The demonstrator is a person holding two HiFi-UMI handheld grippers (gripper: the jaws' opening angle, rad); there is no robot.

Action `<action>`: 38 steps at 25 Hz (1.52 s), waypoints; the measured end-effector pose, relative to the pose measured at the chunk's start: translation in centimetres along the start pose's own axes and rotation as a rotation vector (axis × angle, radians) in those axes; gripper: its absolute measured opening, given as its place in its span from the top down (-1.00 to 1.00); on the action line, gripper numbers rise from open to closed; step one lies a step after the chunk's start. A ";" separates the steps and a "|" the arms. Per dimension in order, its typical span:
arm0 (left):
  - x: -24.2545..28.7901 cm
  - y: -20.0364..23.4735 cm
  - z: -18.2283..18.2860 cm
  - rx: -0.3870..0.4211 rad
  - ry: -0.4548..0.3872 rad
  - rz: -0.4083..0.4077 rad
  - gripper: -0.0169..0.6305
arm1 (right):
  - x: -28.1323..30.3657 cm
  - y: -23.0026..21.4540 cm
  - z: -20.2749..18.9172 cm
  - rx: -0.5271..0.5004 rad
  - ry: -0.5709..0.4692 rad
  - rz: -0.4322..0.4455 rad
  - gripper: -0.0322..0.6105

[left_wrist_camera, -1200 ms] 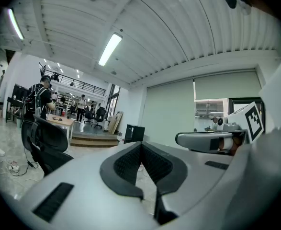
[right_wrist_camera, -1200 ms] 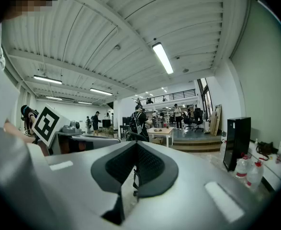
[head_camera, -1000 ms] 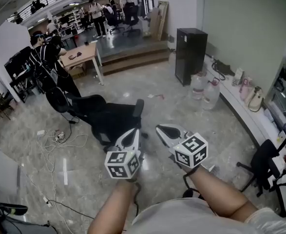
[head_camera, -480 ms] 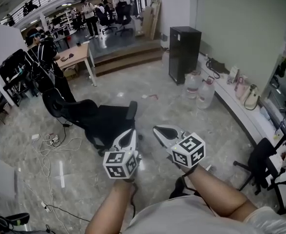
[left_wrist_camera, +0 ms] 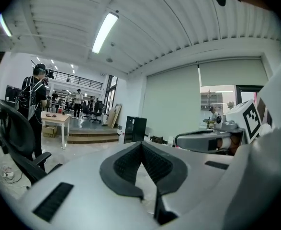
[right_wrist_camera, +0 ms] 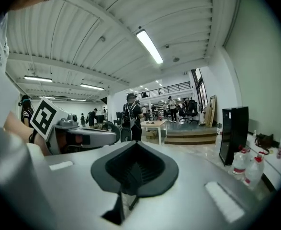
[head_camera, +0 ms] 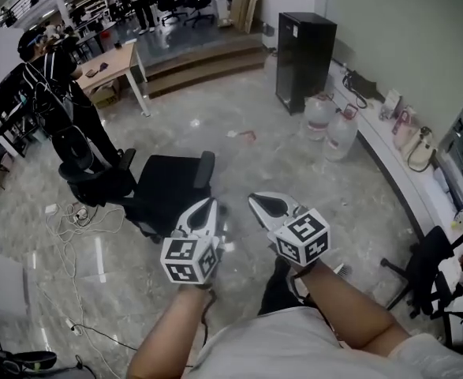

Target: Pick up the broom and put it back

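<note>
The shells of the left claw [head_camera: 206, 206] and right claw [head_camera: 259, 204] are smooth, matt, pale-grey plastic. Their pads [left_wrist_camera: 128, 164] are black, ribbed and dull, like rubber. Below and ahead of both claws the floor [head_camera: 239, 156] is polished marbled stone, glossy with light glints. Just ahead of the left claw the chair [head_camera: 168, 184] is matt black cloth. Far ahead of the right claw stand clear plastic jugs [head_camera: 341, 133] and a dark, smooth cabinet [head_camera: 304, 50]. The worktop [head_camera: 113, 63], far ahead-left, looks like pale wood.

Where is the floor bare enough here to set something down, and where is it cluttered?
Bare floor lies between the black office chair and the water jugs, and again between the chair and the steps. Crowded: the cables at left, and the wall ledge with bags at right.
</note>
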State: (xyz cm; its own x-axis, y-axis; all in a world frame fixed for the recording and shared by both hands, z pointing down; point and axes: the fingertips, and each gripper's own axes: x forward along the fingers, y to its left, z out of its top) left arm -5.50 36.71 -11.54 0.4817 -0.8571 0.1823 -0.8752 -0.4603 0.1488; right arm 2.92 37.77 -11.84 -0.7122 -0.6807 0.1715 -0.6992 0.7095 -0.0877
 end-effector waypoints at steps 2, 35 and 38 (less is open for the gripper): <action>4.9 1.0 -0.8 -0.006 0.013 0.016 0.93 | 2.5 -4.4 -1.5 0.011 0.022 0.014 0.89; 47.2 16.2 -58.8 -0.192 0.546 -0.101 0.93 | 30.2 -42.3 -72.1 0.154 0.879 0.031 0.65; 47.6 17.5 -64.7 -0.215 0.562 -0.119 0.93 | 31.6 -42.3 -80.2 0.105 0.966 0.076 0.64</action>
State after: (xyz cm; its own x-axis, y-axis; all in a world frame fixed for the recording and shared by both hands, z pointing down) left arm 4.98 2.79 62.60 0.5765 -0.5225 0.6282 -0.8136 -0.4386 0.3818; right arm 14.94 0.87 75.96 -0.4308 -0.1573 0.8887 -0.6886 0.6938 -0.2110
